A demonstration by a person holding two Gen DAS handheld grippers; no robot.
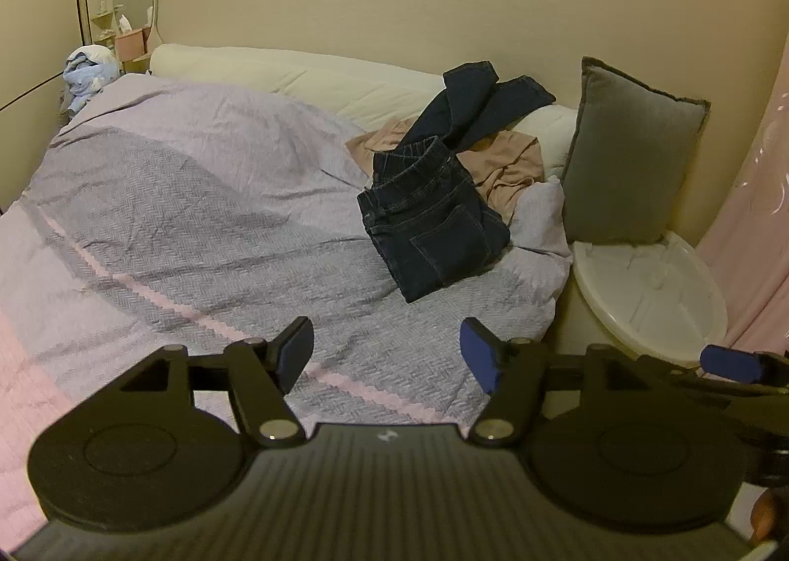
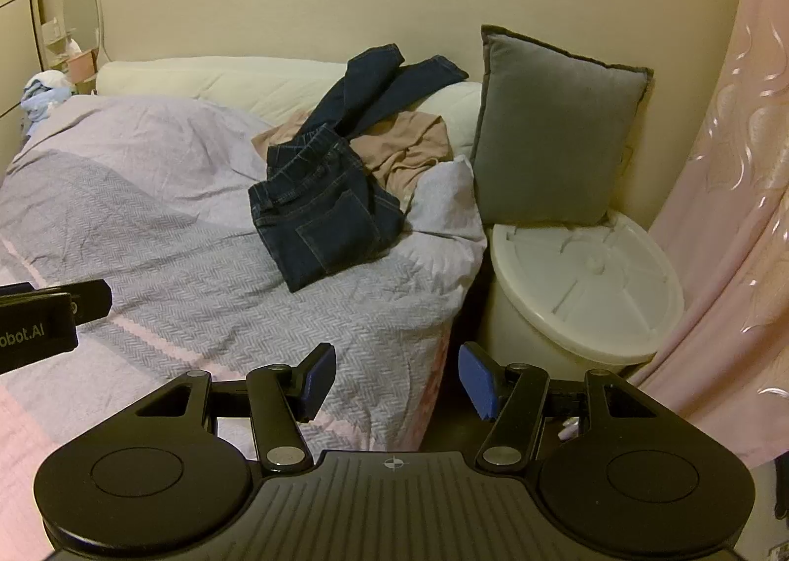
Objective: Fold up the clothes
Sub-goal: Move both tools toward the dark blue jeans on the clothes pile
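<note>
Dim, warm yellowish indoor light leaves both views soft and grainy, with a broad shadow across the lavender herringbone bedspread (image 1: pixel 207 196), dark vignetted corners (typical fisheye) and strong bowing at the edges of the pink patterned curtain (image 2: pixel 739 196).

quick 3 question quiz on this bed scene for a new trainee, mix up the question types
1. True or false: the left tool is shut on the dark jeans.
2. What lies under the jeans, by the headboard? A) a tan garment B) a red towel C) a striped sock
3. Fill in: the grey cushion rests partly on the white round ____.

Key
1. False: both the left and the right tool are open, empty, and short of the jeans.
2. A, the tan garment.
3. Lid, on the white bin beside the bed.
</note>
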